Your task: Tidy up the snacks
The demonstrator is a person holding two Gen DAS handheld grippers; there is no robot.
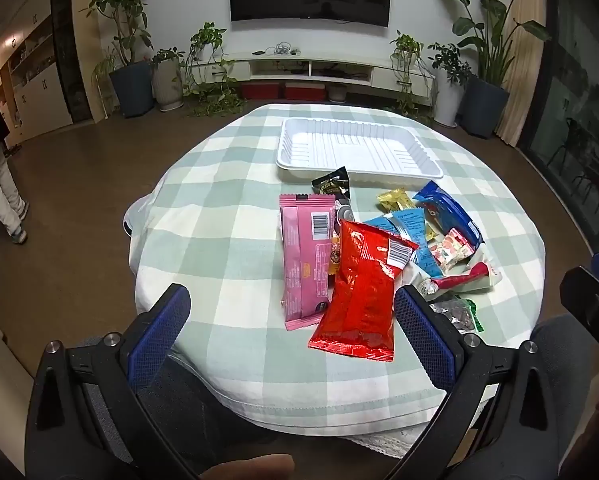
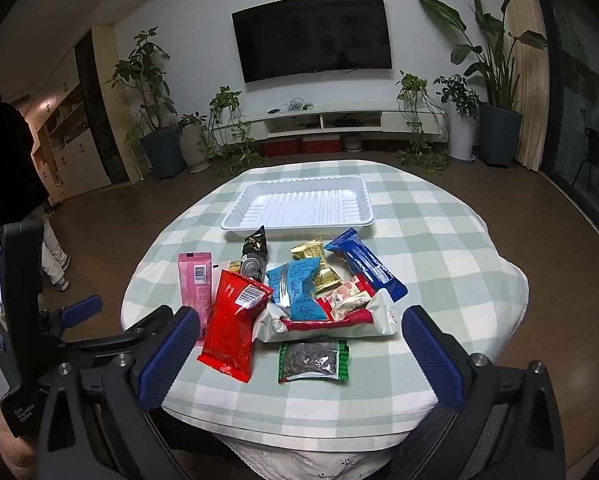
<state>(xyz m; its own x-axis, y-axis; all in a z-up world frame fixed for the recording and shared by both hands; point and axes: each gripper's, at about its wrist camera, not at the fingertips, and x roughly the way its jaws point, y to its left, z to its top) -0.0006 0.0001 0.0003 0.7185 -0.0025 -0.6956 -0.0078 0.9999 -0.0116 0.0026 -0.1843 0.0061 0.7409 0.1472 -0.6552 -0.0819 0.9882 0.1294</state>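
Observation:
A heap of snack packets lies on a round table with a green-and-white checked cloth (image 1: 219,208). A red foil bag (image 1: 363,284) and a pink packet (image 1: 303,256) lie nearest in the left wrist view. Behind them are blue packets (image 1: 447,212), a gold one and a black one. A white plastic tray (image 1: 359,148) sits beyond the heap with nothing in it. My left gripper (image 1: 295,344) hangs open over the near edge, short of the red bag. My right gripper (image 2: 299,356) is open too, above a green-edged seed packet (image 2: 313,360), touching nothing.
A person in a dark top (image 2: 11,160) stands at the far left by the cabinets. Potted plants (image 2: 155,120), a low TV stand (image 2: 339,120) and a wall-mounted TV (image 2: 315,36) line the far wall. Brown floor surrounds the table.

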